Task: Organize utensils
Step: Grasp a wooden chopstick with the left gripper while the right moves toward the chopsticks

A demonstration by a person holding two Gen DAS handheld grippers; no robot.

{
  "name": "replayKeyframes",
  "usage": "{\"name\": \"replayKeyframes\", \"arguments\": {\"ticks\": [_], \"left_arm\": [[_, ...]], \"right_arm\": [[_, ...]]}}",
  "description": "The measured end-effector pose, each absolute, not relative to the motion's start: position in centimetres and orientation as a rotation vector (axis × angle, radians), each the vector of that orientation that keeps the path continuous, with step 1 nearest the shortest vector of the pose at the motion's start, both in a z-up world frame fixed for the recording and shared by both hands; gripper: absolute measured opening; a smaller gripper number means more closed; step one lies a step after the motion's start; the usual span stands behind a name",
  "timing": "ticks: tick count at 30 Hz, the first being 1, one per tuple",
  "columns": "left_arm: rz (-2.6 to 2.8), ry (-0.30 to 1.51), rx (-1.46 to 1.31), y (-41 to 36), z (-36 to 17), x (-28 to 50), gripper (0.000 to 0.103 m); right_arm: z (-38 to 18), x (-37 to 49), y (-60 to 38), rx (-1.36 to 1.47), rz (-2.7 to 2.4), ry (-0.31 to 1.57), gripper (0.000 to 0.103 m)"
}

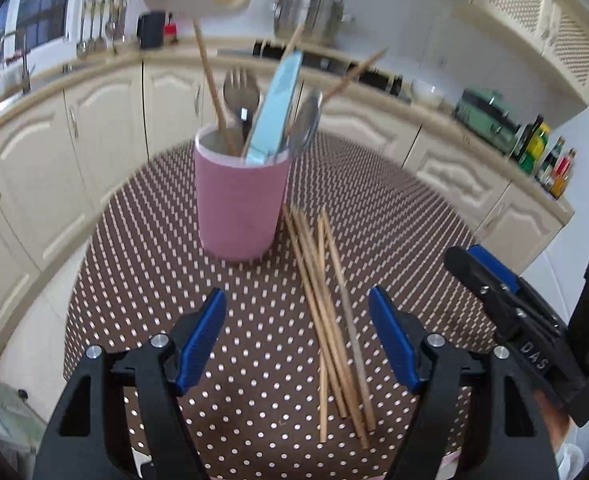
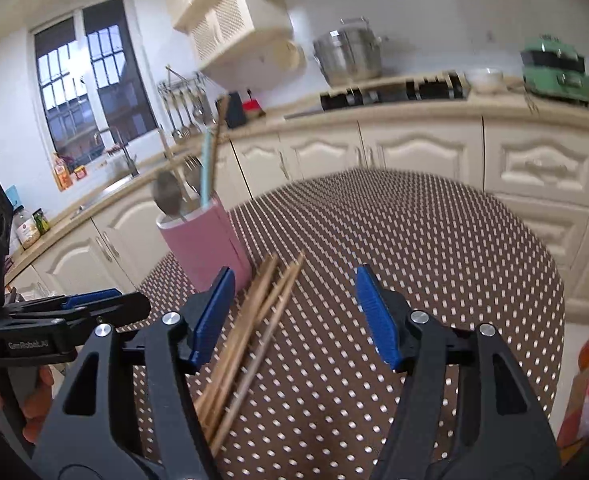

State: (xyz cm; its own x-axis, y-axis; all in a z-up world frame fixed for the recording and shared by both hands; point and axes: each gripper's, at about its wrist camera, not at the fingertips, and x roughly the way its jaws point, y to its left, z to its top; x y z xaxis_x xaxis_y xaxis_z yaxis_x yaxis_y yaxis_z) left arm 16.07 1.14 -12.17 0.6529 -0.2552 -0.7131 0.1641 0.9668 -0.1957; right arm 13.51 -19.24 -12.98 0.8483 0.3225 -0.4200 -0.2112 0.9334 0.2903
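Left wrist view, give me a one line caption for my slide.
Open left gripper above loose wooden chopsticks on a polka-dot tablecloth, beside a pink cup holding utensils.

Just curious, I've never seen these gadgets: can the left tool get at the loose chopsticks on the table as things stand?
Probably yes. The left tool is open, and the chopsticks lie bare on the table between its fingers, nothing over them.

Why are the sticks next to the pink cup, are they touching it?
Cannot tell. In the left wrist view the chopsticks' far tips reach the cup's base edge, but motion blur hides whether a gap remains.
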Motion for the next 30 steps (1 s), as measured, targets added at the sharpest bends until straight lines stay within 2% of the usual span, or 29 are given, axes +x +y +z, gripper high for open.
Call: {"name": "replayKeyframes", "arguments": {"ticks": [16, 30], "left_arm": [[-0.174, 0.981, -0.051, -0.8, -18.0, 20.5, 0.072], [-0.089, 1.022, 0.066, -2.0, -19.3, 23.8, 0.072]], "right_arm": [[-16.8, 15.6, -19.9, 0.282, 0.291, 0.591, 0.066], [-17.5, 16.0, -19.9, 0.301, 0.305, 0.625, 0.066]]}}
